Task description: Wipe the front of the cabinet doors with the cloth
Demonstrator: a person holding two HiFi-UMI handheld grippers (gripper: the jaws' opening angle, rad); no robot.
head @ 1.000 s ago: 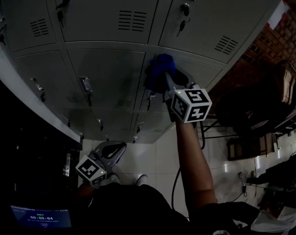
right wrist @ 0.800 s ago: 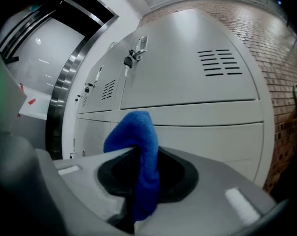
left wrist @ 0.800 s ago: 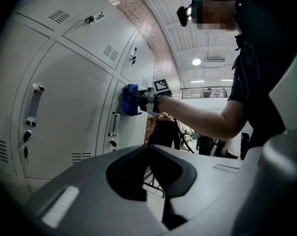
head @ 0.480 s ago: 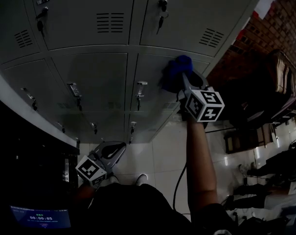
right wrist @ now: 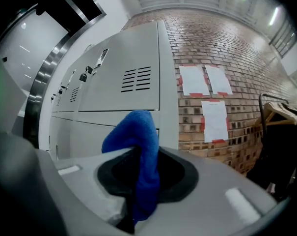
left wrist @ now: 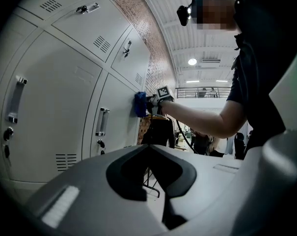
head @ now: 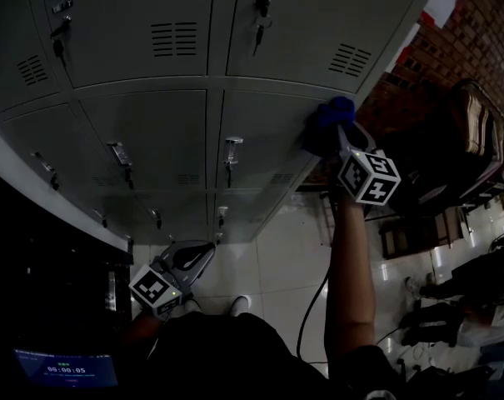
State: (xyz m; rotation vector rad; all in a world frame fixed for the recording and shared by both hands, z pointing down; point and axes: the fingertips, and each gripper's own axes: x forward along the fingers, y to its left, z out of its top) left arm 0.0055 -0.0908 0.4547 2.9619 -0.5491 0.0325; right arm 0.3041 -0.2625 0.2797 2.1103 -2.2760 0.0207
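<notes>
A bank of grey cabinet doors (head: 143, 132) fills the upper head view. The blue cloth (head: 326, 122) is pressed against the right edge of the middle-row right door, below its vent slots. My right gripper (head: 335, 138) is shut on the cloth (right wrist: 138, 141), which bulges up out of the jaws in front of the cabinet doors (right wrist: 123, 82). My left gripper (head: 197, 255) hangs low over the floor, away from the cabinet, jaws together and holding nothing. In the left gripper view the left gripper (left wrist: 148, 146) faces along the doors (left wrist: 55, 97), with the cloth (left wrist: 140, 103) far ahead.
Handles and keys (head: 232, 150) stick out of the doors. A brick wall with paper sheets (right wrist: 216, 119) adjoins the cabinet's right side. A coat rack (right wrist: 281, 112), dark furniture (head: 451, 140) and seated people (head: 476, 277) are at the right. A tiled floor (head: 285, 257) lies below.
My right gripper has slid the cloth rightward across the middle-row door, from the seam between doors to the cabinet's right edge. The left gripper has stayed low and still.
</notes>
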